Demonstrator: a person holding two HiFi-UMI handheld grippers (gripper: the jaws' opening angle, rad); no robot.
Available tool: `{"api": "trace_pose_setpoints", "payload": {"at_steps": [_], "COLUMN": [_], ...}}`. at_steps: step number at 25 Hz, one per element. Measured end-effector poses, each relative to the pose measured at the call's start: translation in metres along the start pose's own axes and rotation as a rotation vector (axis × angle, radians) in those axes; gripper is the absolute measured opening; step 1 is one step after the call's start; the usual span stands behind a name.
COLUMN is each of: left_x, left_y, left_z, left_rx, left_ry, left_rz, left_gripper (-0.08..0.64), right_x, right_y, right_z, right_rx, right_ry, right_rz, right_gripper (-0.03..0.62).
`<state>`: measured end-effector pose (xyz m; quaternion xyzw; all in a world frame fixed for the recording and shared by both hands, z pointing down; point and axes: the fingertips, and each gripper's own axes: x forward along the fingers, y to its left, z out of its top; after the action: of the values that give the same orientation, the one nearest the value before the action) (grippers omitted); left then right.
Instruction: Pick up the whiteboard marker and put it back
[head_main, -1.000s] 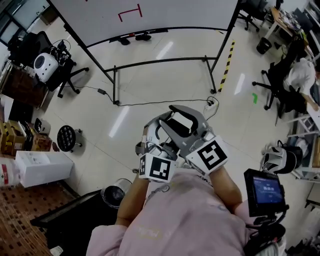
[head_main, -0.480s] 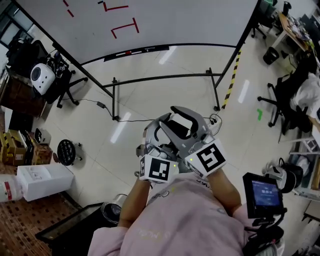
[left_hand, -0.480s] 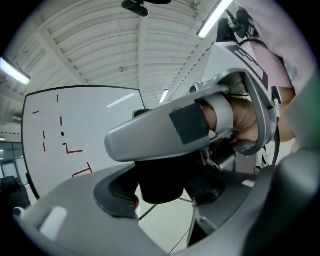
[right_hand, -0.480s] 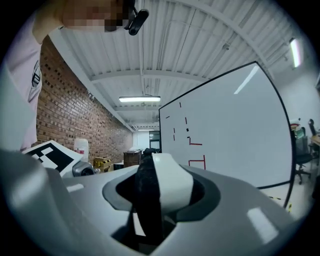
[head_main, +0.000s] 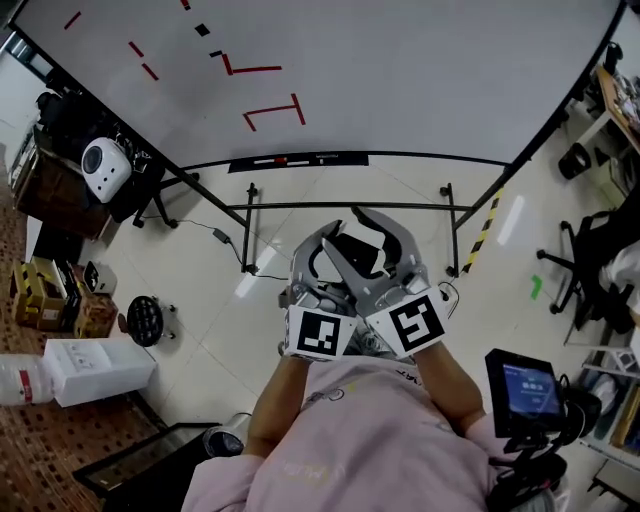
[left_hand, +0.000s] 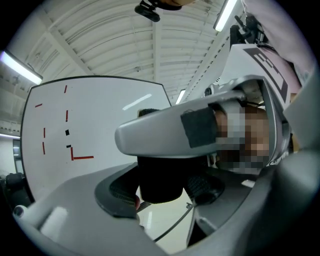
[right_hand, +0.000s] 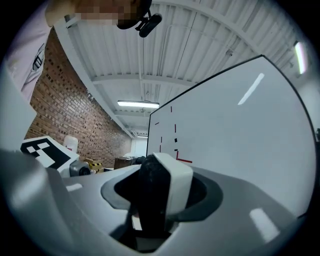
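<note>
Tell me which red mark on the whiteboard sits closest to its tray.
The bracket-shaped red mark, a long stroke with short ends, directly above the tray. The other red marks sit higher on the whiteboard.

Whiteboard (head_main: 420, 80) ahead, tray (head_main: 298, 160) along its lower edge; left gripper (head_main: 325, 250) and right gripper (head_main: 372, 235) side by side before it; screen (head_main: 527, 388) right.

The head camera is looking steeply down over the left tool (head_main: 322, 250) and right tool (head_main: 385, 235), with the whiteboard (head_main: 400, 80) filling the upper frame. Each tool camera is sitting close behind its own jaws, facing that same whiteboard.
</note>
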<state>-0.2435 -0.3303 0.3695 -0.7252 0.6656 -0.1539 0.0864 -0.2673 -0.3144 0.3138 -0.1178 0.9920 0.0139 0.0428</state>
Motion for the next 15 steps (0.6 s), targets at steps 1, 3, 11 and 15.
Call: {"api": "trace_pose_setpoints", "payload": {"at_steps": [1,3,11,15], "left_x": [0.012,0.038,0.136,0.177], "left_y": [0.016,0.051,0.189,0.239], "left_z": [-0.002,-0.006,-0.025,-0.033], "left_rx": [-0.003,-0.002,0.016,0.046], "left_ry": [-0.014,-0.045,-0.083,-0.09], "left_rz": [0.011,0.032,0.065,0.101], "left_gripper": [0.267,0.267,0.267,0.267], "right_x": [0.017,0.055,0.197,0.239], "right_y": [-0.009,-0.027,-0.103,-0.143], "right_z": [-0.001,-0.002,0.01,0.013], "right_rx": [-0.009,-0.035,-0.155,-0.221], "right_ry": [-0.001,-0.007,-0.061,-0.047], "right_rz": [0.005,0.013,-0.037,-0.127], "right_gripper": [0.213,0.215,0.256,0.29]}}
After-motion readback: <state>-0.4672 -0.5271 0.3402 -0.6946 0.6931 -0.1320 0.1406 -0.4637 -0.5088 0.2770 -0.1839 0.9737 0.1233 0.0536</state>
